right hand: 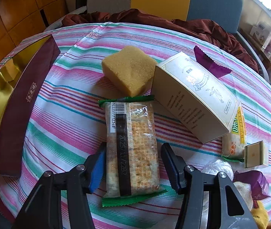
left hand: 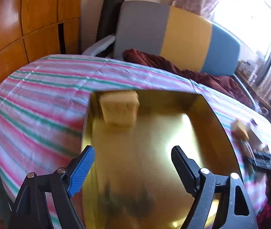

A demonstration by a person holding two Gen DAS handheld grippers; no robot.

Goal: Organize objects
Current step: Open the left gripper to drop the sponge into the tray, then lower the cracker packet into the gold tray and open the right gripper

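Observation:
A gold-lined gift box (left hand: 217, 122) with maroon outer walls (right hand: 21, 103) stands on the striped cloth. A yellow sponge block (left hand: 119, 107) lies in its far left corner. My left gripper (left hand: 132, 152) is open and empty above the box's inside. My right gripper (right hand: 133, 151) is open, its jaws on either side of a green-edged cracker packet (right hand: 131, 148) lying on the cloth; whether the fingers touch it I cannot tell. Beyond it lie another yellow sponge block (right hand: 129, 69) and a cream carton (right hand: 194, 97).
A second cracker packet (right hand: 234, 137), a small cream box (right hand: 255, 154), a purple wrapper (right hand: 209, 63) and purple-wrapped snacks (right hand: 253, 183) lie at the right. A maroon cloth (right hand: 202, 26) and a grey, yellow and blue chair back (left hand: 173, 36) stand behind the table.

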